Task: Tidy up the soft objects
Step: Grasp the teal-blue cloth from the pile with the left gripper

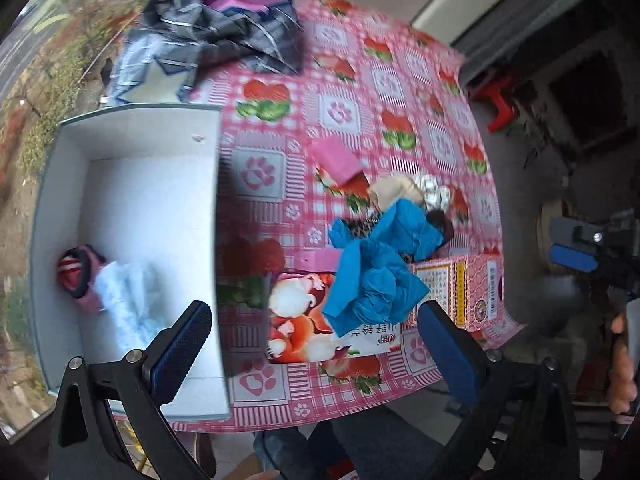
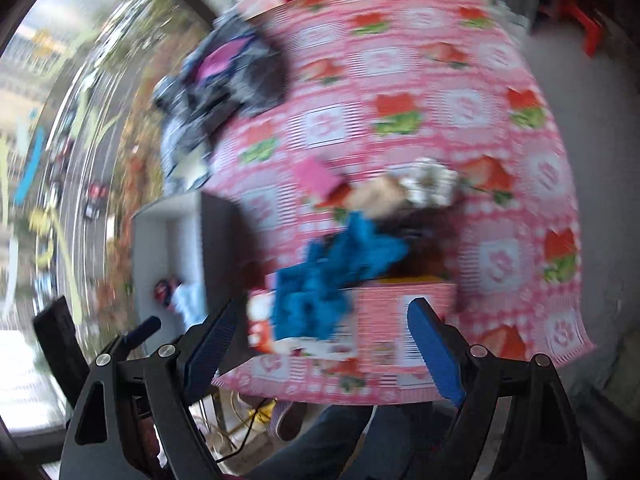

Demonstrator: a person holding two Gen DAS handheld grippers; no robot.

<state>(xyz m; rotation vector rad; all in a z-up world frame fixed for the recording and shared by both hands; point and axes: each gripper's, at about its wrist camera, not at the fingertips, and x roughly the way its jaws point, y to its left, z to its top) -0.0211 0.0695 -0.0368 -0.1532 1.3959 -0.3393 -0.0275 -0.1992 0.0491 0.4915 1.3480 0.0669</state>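
Blue cloth (image 1: 376,272) lies crumpled on the desk (image 1: 360,80), draped over a printed pink box (image 1: 452,292) just right of the white bin (image 1: 132,140). Inside that bin rest a pale blue cloth (image 1: 128,300) and a striped red item (image 1: 76,276). Left gripper (image 1: 316,344) and right gripper (image 2: 320,340) both hang spread wide, grasping nothing.

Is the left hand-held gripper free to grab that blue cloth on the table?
Probably yes. The left hand-held gripper is open and empty, the blue cloth lies on top of the pile just ahead, and nothing covers it.
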